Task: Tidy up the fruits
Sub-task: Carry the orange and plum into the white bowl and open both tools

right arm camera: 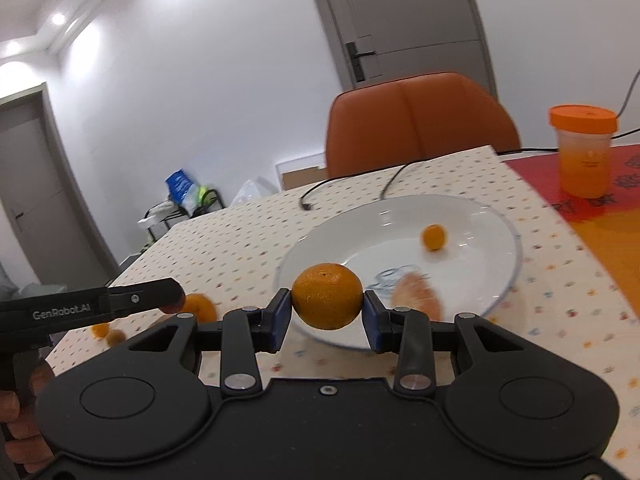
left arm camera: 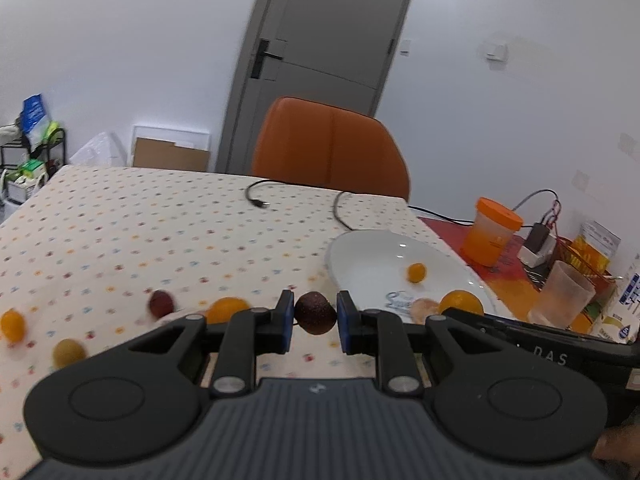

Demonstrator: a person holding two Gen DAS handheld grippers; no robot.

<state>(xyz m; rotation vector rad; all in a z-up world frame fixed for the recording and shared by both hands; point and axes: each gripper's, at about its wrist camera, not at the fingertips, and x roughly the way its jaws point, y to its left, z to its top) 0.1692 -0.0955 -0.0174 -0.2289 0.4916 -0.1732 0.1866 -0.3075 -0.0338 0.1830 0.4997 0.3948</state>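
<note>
Blue pads of the left gripper were drawn in close on a small dark maroon fruit, its skin rough and speckled, held clear above the dotted tablecloth. Just beyond its left jaw lay an orange fruit and a dark red fruit, with a yellow-green fruit and a small orange one farther out to that side, all on the cloth.

Between the pads of the right gripper a mandarin was clamped, the jaws only partly closed around its width. Directly past the mandarin sat the white plate, holding a pale peach-coloured fruit near its front edge, blurred, and a kumquat deeper in.

Off the right jaw, well beyond the plate, an orange-lidded cup stood on a red cloth. A black cable trailed across the far end of the table, and behind it was an orange chair.
</note>
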